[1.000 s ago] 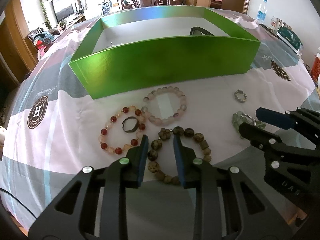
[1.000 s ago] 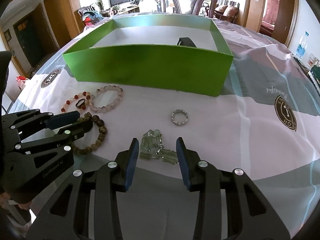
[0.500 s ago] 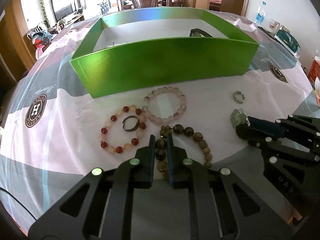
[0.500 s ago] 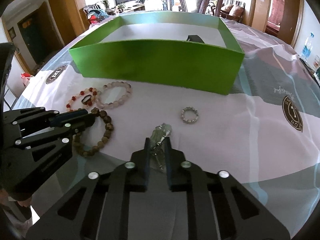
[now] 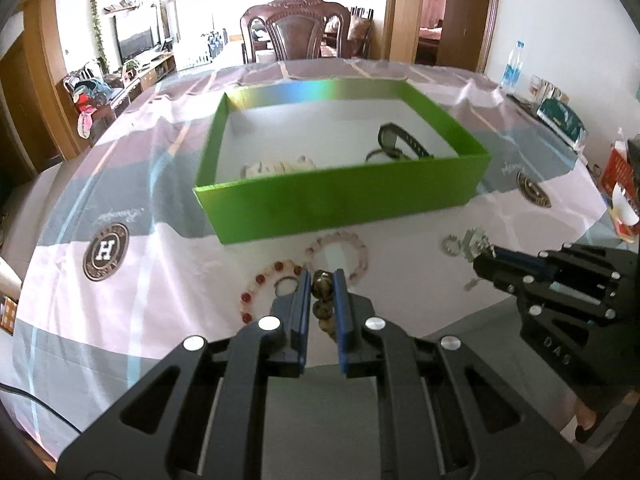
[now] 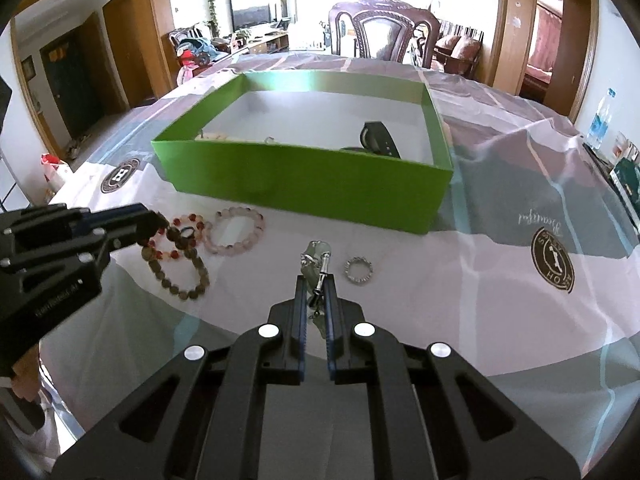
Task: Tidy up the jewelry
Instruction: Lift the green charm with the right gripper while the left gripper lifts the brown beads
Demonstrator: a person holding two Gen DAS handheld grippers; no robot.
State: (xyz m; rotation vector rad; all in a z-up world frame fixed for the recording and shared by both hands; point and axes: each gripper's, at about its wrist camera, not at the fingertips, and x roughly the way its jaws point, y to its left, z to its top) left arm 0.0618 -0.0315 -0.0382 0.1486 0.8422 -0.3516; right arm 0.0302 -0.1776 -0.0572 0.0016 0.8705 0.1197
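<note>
My left gripper (image 5: 322, 278) is shut on the brown bead bracelet (image 5: 321, 286), lifted above the cloth; it hangs from that gripper in the right wrist view (image 6: 180, 276). My right gripper (image 6: 316, 282) is shut on the pale green bead piece with a metal clasp (image 6: 316, 258), also raised; it shows in the left wrist view (image 5: 474, 242). A red-and-cream bracelet (image 5: 264, 280), a dark ring (image 5: 285, 287), a pink bracelet (image 5: 340, 246) and a silver ring (image 6: 358, 270) lie on the cloth. The green box (image 5: 340, 196) holds a dark watch (image 5: 400, 142) and a pale bracelet (image 5: 280, 167).
The table has a pink and grey cloth (image 5: 120, 208) with round logos. A wooden chair (image 5: 298, 36) stands behind it. A water bottle (image 5: 514, 66) and packets (image 5: 560, 120) stand at the right edge.
Both grippers closed on their pieces, then rose and pulled back from the table. The brown bracelet and the green piece came up off the cloth with them.
</note>
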